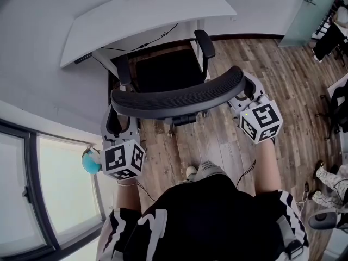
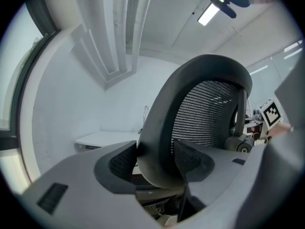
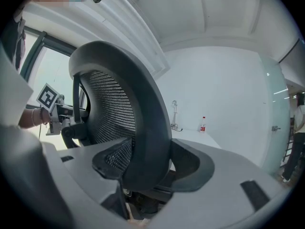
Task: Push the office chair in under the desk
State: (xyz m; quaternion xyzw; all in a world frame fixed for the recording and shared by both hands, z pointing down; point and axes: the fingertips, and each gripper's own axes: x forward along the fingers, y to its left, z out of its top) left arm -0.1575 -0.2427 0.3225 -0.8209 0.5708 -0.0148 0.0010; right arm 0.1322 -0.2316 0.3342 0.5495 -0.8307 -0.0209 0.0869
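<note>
The office chair (image 1: 163,72) is black, with a woven mesh panel (image 2: 209,113) set in a smooth, curved backrest (image 1: 179,97) frame. It stands on a wood-plank floor (image 1: 283,75), seat facing the white, curved-edge worktop (image 1: 136,15) and partly tucked beneath it. The backrest is towards me, its long axis running left to right. The left gripper (image 1: 119,121) has its jaws clamped on the frame's left edge, and the right gripper (image 1: 246,94) grips the right edge. I can't see the base or wheels; the seat and backrest cover them. The padded armrests (image 1: 205,42) reach the worktop's edge.
</note>
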